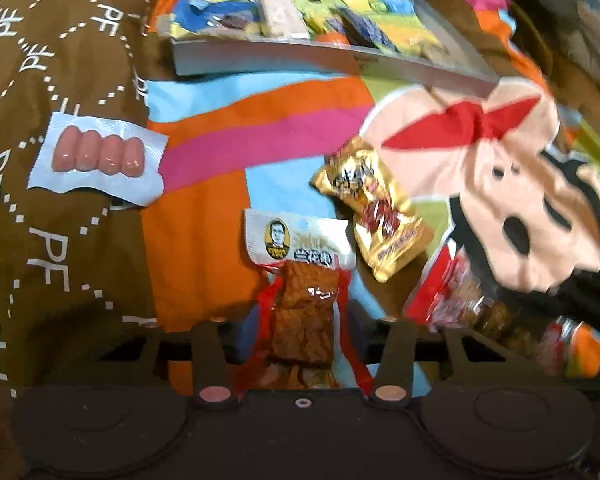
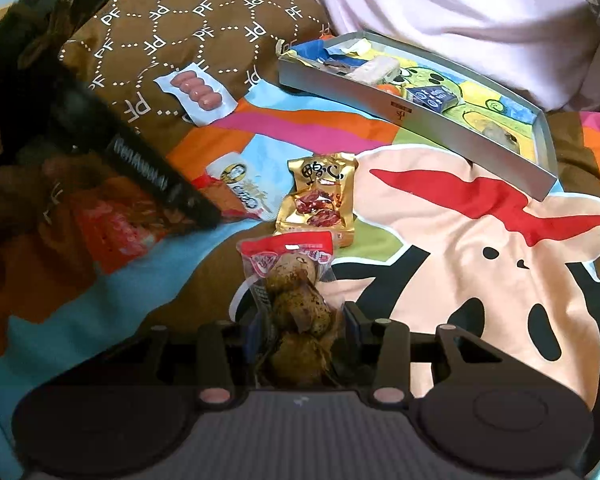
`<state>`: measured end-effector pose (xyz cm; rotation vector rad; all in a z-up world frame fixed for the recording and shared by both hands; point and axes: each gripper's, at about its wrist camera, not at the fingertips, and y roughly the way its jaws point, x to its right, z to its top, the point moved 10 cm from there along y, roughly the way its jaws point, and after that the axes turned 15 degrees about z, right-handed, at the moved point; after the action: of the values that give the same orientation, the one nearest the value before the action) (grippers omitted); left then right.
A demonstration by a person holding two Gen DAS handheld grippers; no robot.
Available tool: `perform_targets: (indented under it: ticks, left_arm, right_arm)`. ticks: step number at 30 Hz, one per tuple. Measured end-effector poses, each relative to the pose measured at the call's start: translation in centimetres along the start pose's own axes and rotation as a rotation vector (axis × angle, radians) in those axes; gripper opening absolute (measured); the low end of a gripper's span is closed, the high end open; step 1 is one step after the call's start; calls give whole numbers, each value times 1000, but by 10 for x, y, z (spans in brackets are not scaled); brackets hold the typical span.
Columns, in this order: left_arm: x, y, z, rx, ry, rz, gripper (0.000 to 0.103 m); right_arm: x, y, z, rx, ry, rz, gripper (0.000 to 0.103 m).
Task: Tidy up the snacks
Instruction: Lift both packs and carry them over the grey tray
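My left gripper (image 1: 302, 320) is shut on a dried tofu packet (image 1: 300, 280) with a white top label, held above the cartoon blanket. My right gripper (image 2: 300, 320) is shut on a clear packet of brown eggs (image 2: 296, 296) with a red top. A gold meat packet (image 1: 370, 208) lies on the blanket just ahead of both grippers; it also shows in the right wrist view (image 2: 320, 196). A sausage packet (image 1: 98, 158) lies to the left on the brown cloth, also in the right wrist view (image 2: 198, 90). The grey tray (image 2: 400, 110) holds several snacks at the back.
The left gripper's body (image 2: 100, 132) crosses the left side of the right wrist view. The tray (image 1: 300, 60) sits at the far end of the blanket. A brown patterned cushion (image 2: 180, 20) and pale fabric (image 2: 440, 4) lie behind.
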<state>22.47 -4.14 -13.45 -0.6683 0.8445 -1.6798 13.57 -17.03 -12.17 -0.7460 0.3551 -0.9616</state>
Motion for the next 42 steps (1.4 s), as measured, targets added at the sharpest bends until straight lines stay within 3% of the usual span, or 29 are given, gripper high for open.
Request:
perform_targets:
  ticks: [7,15,27,42]
  left_arm:
    - [3,-2,1,19,0,5,43]
    - [0,-10,7,7,-87,-71,43]
    - [-1,-24,13,35,-161,-106,43]
    - [-10,-41,31,148,-239,-112,43]
  right_arm:
    - [-1,-1,0,4,4,3,46]
    - [0,-3,1,21,12,2,46]
    - [2,-10,10,76,23,-18,46]
    - [14,-16,23,138,65,-45,47]
